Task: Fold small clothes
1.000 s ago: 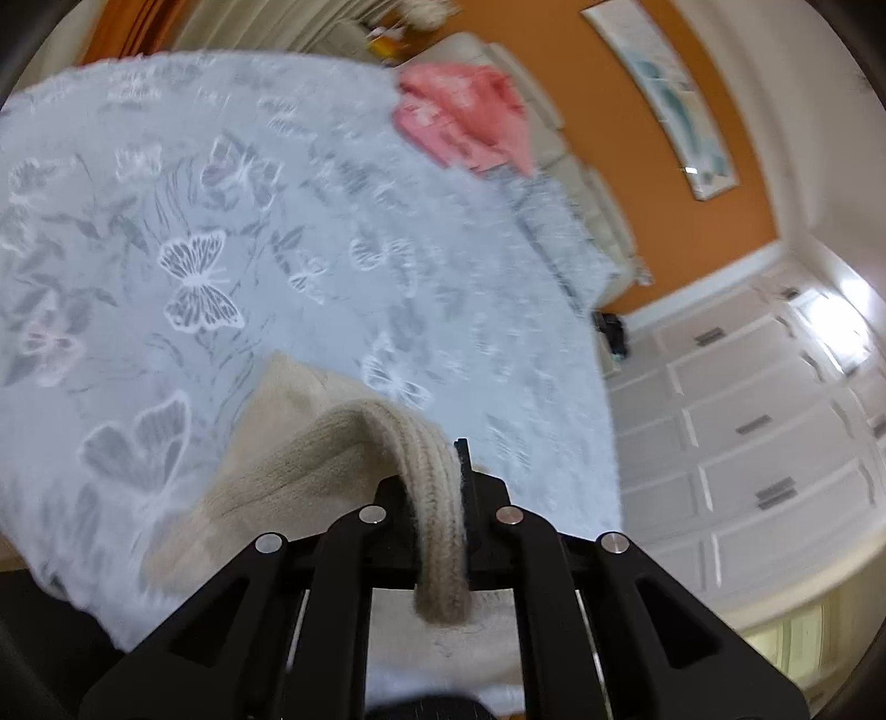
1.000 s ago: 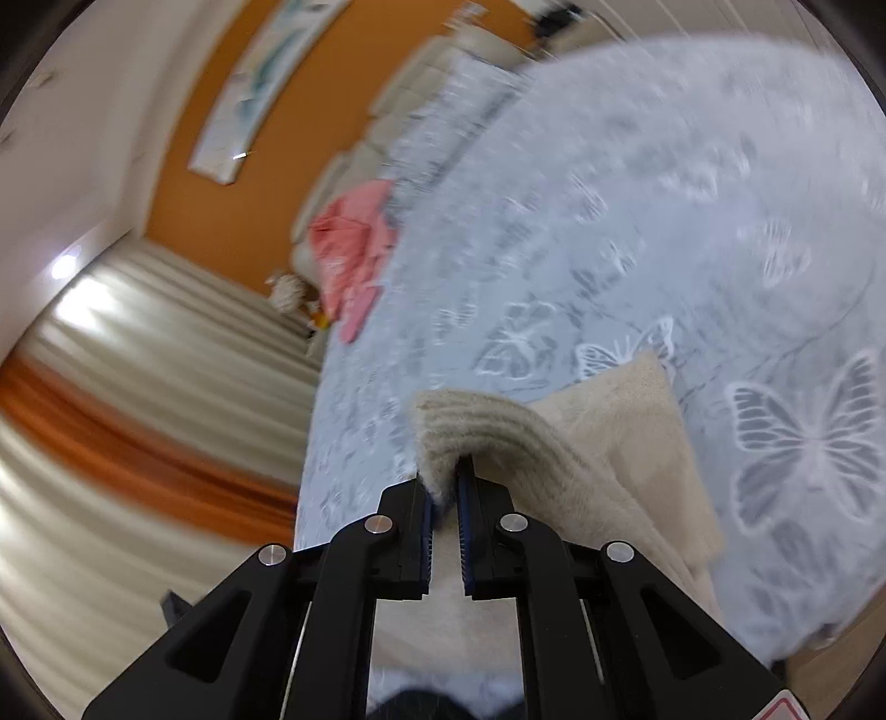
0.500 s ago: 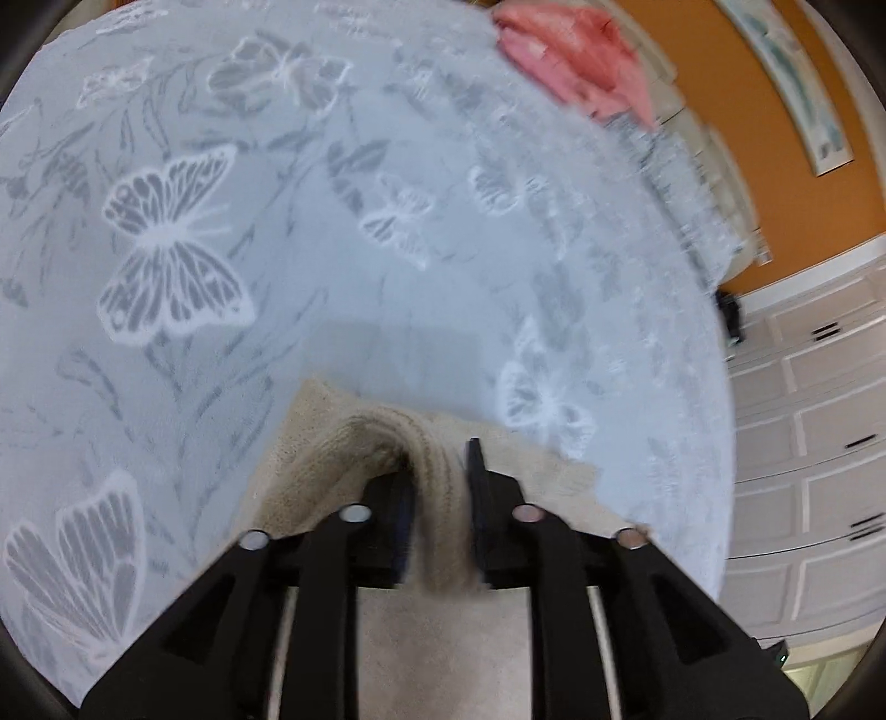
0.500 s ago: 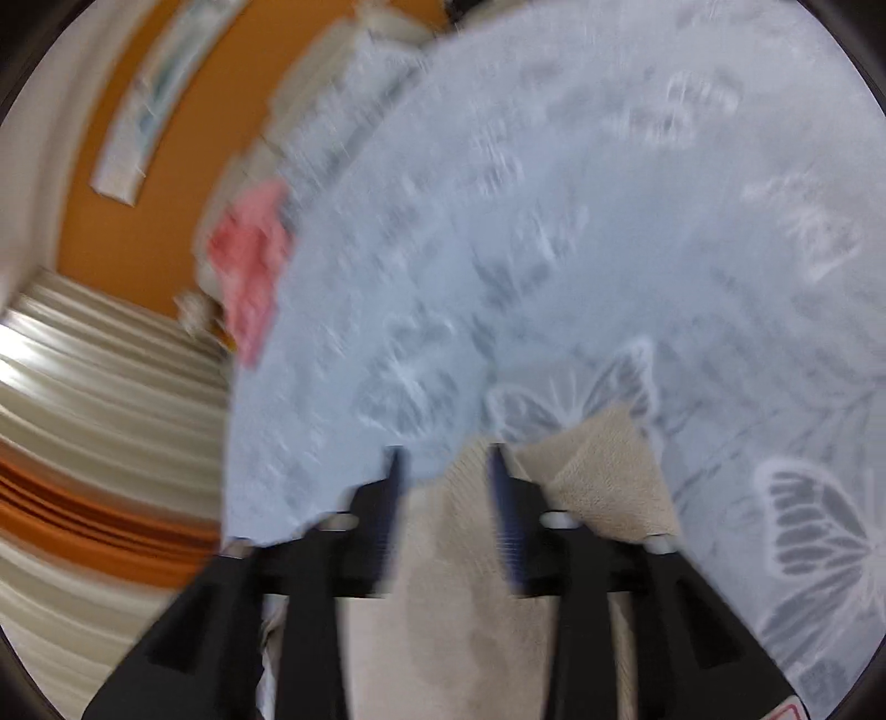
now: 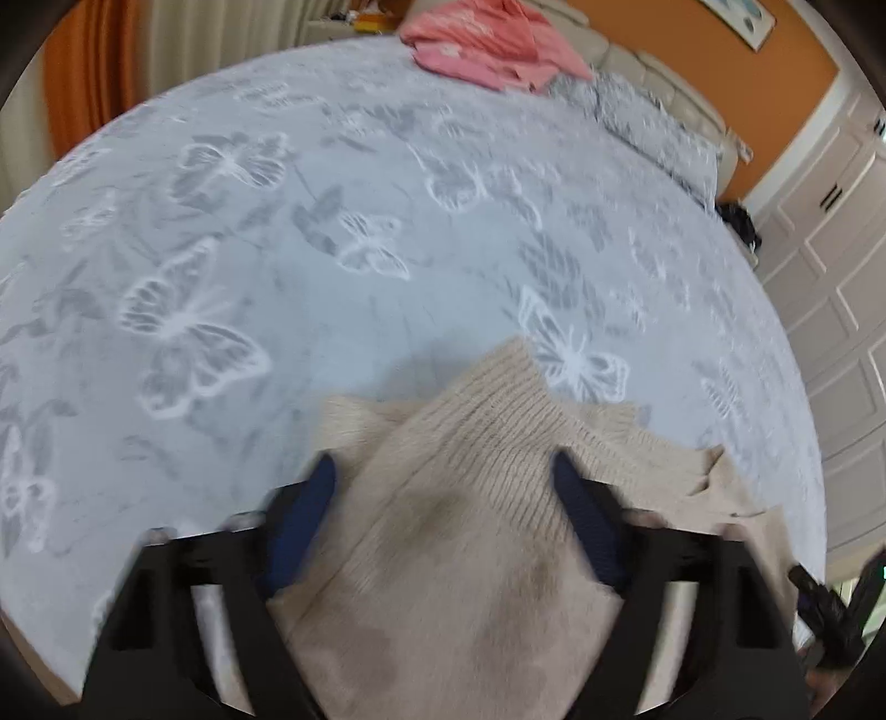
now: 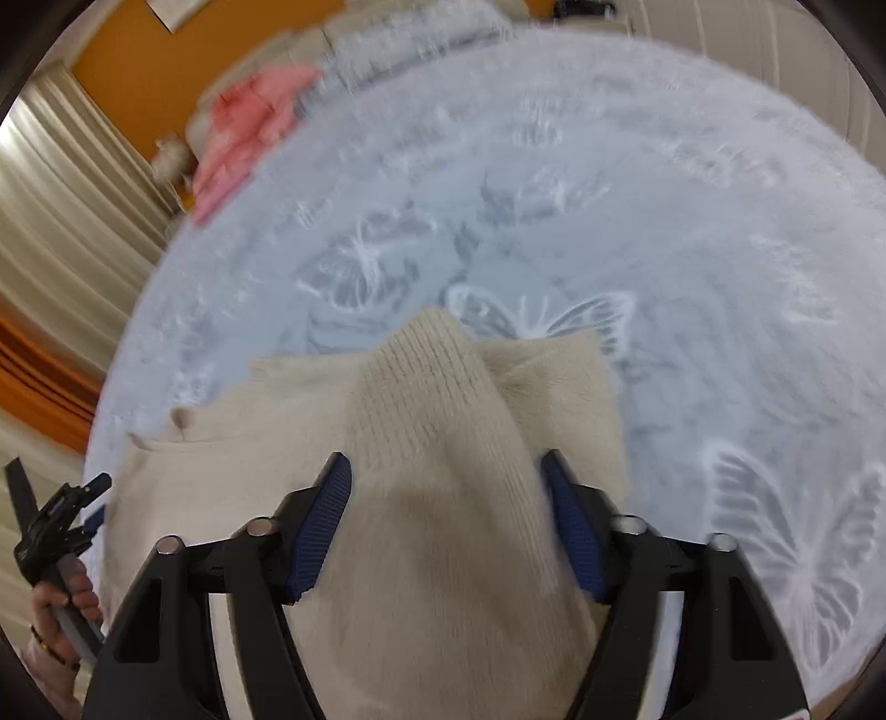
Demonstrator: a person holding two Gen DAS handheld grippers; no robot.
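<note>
Both grippers stand with their blue-padded fingers spread wide and nothing clamped between them. Much of the beige knit sweater (image 5: 470, 498) runs under the left gripper (image 5: 443, 482) and off the lower edge of that view, so its full outline cannot be made out; the right wrist view cuts the sweater (image 6: 443, 471) off the same way beneath the right gripper (image 6: 446, 482). Motion blur softens the finger pads and the knit in both views. The sweater lies on the bed (image 5: 277, 249), on a pale grey cover printed with white butterflies, with a ribbed sleeve folded across the body and pointing away from the cameras. At the lower left of the right wrist view, the person's left hand (image 6: 61, 598) grips a handle. A pink garment (image 5: 487, 50) lies at the far edge of the bed. No writing is legible anywhere.
</note>
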